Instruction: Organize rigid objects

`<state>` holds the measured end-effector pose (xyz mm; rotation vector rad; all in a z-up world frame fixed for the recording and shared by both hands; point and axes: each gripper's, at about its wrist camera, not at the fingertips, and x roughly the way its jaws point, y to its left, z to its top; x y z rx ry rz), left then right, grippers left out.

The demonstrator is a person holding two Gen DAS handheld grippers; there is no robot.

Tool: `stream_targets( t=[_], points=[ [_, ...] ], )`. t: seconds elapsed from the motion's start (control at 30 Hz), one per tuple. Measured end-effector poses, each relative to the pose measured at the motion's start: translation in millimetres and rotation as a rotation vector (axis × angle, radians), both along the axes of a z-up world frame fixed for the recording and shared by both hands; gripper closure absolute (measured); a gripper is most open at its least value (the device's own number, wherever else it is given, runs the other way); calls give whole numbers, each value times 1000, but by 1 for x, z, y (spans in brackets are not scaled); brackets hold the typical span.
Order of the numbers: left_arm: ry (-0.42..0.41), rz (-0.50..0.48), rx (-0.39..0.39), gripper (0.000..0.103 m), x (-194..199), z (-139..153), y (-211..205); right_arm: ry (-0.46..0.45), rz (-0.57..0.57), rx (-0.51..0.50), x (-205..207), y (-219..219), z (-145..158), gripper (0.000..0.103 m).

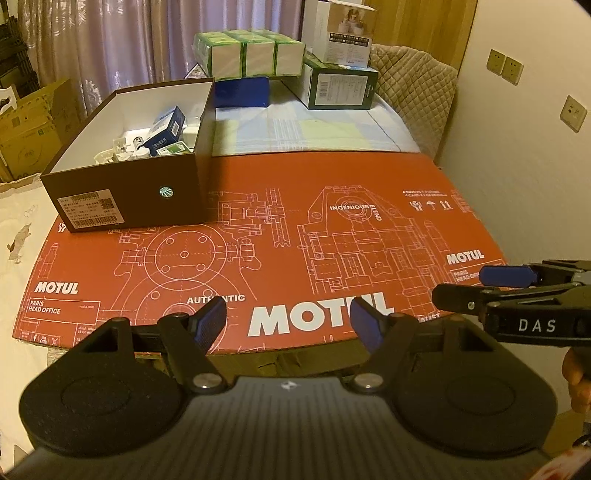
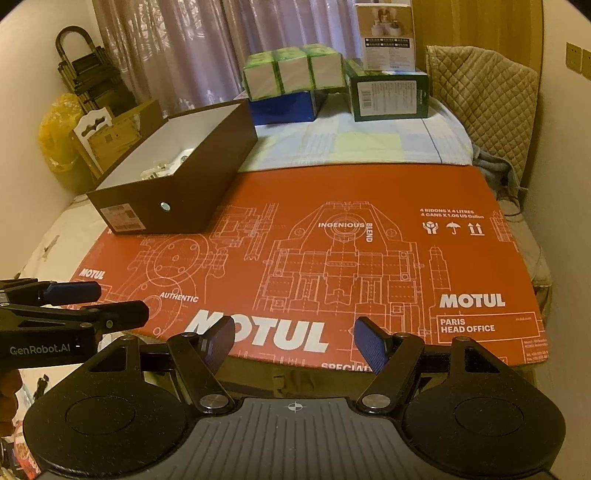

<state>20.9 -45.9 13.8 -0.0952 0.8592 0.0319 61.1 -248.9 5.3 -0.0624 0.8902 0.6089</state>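
A brown shoebox [image 1: 129, 199] with a white inside stands at the far left of the red Motul cardboard sheet [image 1: 295, 236]. It holds several small items, among them a blue carton [image 1: 168, 127] and white plastic pieces [image 1: 114, 155]. The same shoebox [image 2: 177, 199] appears at the left of the right wrist view, on the same red sheet [image 2: 332, 258]. My left gripper [image 1: 288, 321] hovers open over the sheet's near edge with nothing between its blue pads. My right gripper [image 2: 293, 341] is open and empty too, beside the left one. Each gripper shows side-on at the edge of the other's view.
Behind the red sheet lie a checked cloth [image 1: 306, 129], a pack of green-and-white boxes [image 1: 251, 53], a blue box [image 1: 242, 92], a dark green box [image 1: 341, 86] and a white carton [image 1: 345, 31]. A quilted chair back [image 1: 413, 92] stands at the right, curtains behind.
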Motion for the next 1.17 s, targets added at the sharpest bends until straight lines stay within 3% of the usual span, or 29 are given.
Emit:
stream_targets(
  t=[1.17],
  points=[
    [0, 15, 9, 32, 2, 1, -2, 8, 9, -1, 1, -3, -4, 34]
  ],
)
